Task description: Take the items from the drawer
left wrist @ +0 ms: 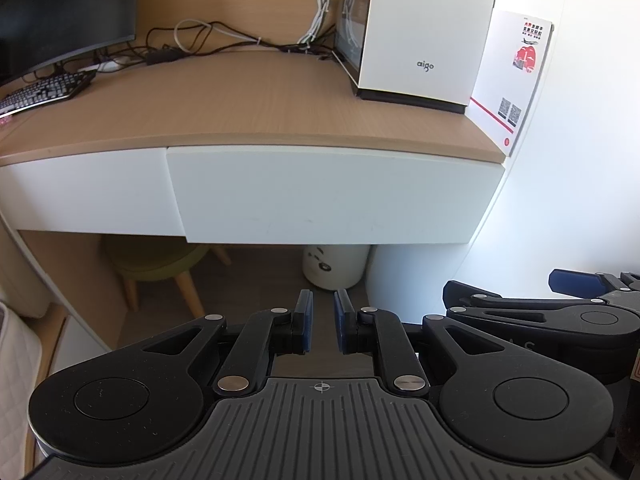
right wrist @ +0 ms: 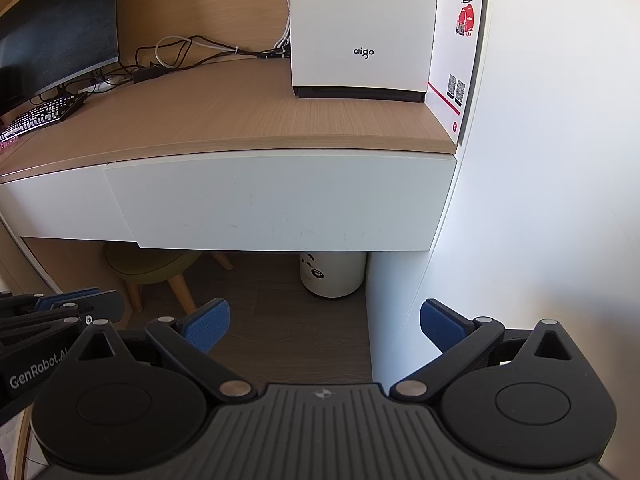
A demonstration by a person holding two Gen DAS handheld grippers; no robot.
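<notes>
The white drawer front [left wrist: 320, 196] under the wooden desktop's right end is closed, and its contents are hidden. It has no visible handle. My left gripper [left wrist: 323, 312] hangs below and in front of it, shut, its blue pads [left wrist: 307, 320] almost together with nothing between them. The same drawer [right wrist: 280, 204] fills the middle of the right wrist view. My right gripper [right wrist: 324, 320] is wide open and empty, also low in front of the drawer. The right gripper [left wrist: 580, 304] sits just right of the left one, and the left gripper [right wrist: 60, 304] shows at the left edge.
On the desk [left wrist: 240, 96] stand a white "aigo" computer case [left wrist: 424, 28], a printed card [left wrist: 516, 80], a monitor [left wrist: 60, 12], a keyboard [left wrist: 44, 88] and tangled cables [left wrist: 224, 40]. Below are a green stool [left wrist: 156, 264] and a white bin [left wrist: 336, 268]. A white wall [right wrist: 540, 160] closes the right side.
</notes>
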